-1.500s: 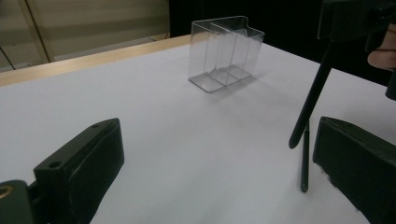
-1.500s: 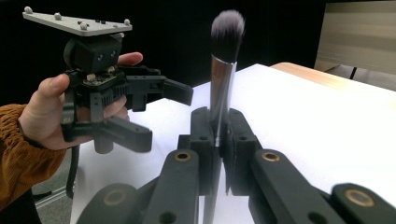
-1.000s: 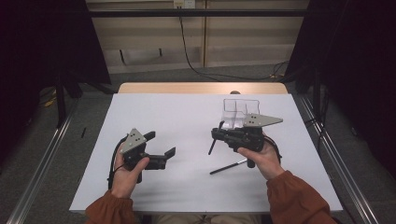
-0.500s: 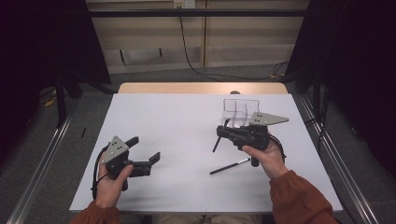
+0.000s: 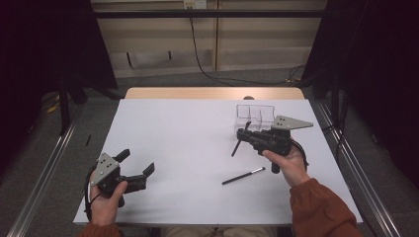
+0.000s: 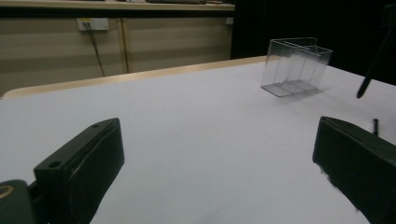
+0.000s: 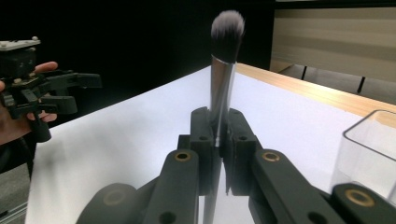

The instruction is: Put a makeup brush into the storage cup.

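Pinching a brush (image 7: 223, 70) upright between its jaws, the right gripper (image 5: 245, 133) hangs just in front of the clear box (image 5: 254, 116). A pen (image 5: 243, 176) lies nearby on the table (image 5: 188, 148). Left gripper (image 5: 137, 168), jaws spread, sits well apart.

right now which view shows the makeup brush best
The right gripper view: the makeup brush stands close up in the right claw, bristles and ferrule clear. The high view shows it as a thin dark stick; the left gripper view catches its handle at the right edge.
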The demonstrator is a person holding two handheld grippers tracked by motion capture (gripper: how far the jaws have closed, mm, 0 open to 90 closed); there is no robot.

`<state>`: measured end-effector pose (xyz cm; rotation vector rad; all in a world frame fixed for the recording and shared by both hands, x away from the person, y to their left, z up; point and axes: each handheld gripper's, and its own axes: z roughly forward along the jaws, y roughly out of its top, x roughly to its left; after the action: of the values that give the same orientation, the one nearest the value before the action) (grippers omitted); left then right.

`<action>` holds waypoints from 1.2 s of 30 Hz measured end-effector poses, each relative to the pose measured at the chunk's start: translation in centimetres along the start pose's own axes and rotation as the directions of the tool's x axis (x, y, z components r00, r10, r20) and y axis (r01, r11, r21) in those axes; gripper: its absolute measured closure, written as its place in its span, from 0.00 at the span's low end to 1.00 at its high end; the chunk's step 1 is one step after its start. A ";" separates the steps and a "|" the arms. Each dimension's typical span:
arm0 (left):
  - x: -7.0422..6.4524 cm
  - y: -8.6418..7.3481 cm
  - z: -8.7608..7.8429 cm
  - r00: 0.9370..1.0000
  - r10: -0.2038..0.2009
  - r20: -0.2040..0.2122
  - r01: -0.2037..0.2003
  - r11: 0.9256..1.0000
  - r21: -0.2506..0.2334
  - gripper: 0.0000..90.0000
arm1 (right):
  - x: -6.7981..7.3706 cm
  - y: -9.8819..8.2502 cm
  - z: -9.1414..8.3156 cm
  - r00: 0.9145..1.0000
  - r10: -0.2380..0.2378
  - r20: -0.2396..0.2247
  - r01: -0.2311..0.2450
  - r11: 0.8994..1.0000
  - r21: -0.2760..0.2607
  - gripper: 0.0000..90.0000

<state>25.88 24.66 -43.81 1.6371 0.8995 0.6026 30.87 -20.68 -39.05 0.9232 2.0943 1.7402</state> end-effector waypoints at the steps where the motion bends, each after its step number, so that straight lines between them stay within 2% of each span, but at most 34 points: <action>1: 0.1 -0.1 -0.1 1.000 -0.001 -0.003 0.001 1.000 0.004 0.02 | -0.1 0.1 0.0 1.000 -0.001 0.004 0.001 1.000 -0.004 0.94; 8: -0.2 -0.4 -0.2 1.000 -0.004 0.006 0.004 1.000 0.031 0.02 | -1.0 0.6 -0.6 0.999 0.008 0.043 -0.007 1.000 -0.015 0.94; 10: -0.2 -0.4 -0.4 1.000 -0.024 0.018 0.024 0.999 0.027 0.02 | -1.3 0.8 -0.9 0.998 0.012 0.062 -0.011 1.000 -0.010 0.94; 13: -0.3 -0.4 -0.4 1.000 0.010 0.016 -0.010 0.999 0.042 0.02 | -1.8 1.2 -1.2 0.997 0.012 0.073 -0.011 1.000 -0.015 0.94; 16: -0.1 -0.4 -0.6 1.000 0.005 0.011 -0.006 1.000 0.030 0.02 | -2.2 1.6 -1.4 0.996 0.010 0.086 -0.008 1.000 -0.021 0.94; 19: 0.0 -0.4 -0.7 1.000 0.000 0.004 0.000 0.999 0.038 0.02 | -2.7 1.9 -1.3 0.995 0.014 0.096 -0.012 1.000 -0.026 0.94; 22: -0.3 -0.3 -0.8 1.000 0.025 -0.009 -0.025 0.999 0.031 0.02 | -3.1 2.3 -1.2 0.994 0.020 0.109 -0.017 0.999 -0.032 0.94; 23: -0.4 -0.2 -0.8 0.999 0.035 0.005 -0.035 0.999 0.034 0.02 | -3.2 2.4 -1.1 0.994 0.019 0.110 -0.015 0.999 -0.037 0.94; 24: -0.4 -0.2 -0.8 0.999 0.028 0.022 -0.029 0.999 0.035 0.02 | -3.2 2.6 -1.1 0.994 0.020 0.110 -0.016 0.999 -0.037 0.94; 31: -0.1 -0.3 -0.7 1.000 0.016 0.007 -0.016 0.999 0.033 0.02 | -3.6 4.2 -0.8 0.992 -0.003 0.125 0.009 0.999 -0.046 0.94; 36: -0.3 -0.3 -0.6 0.999 0.035 0.025 -0.036 0.999 0.041 0.02 | -4.1 5.6 -0.4 0.989 -0.025 0.147 0.032 0.999 -0.043 0.94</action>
<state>25.18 24.80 -43.89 1.6972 0.8721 0.5901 35.45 -23.15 -34.37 0.9719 1.9578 1.6456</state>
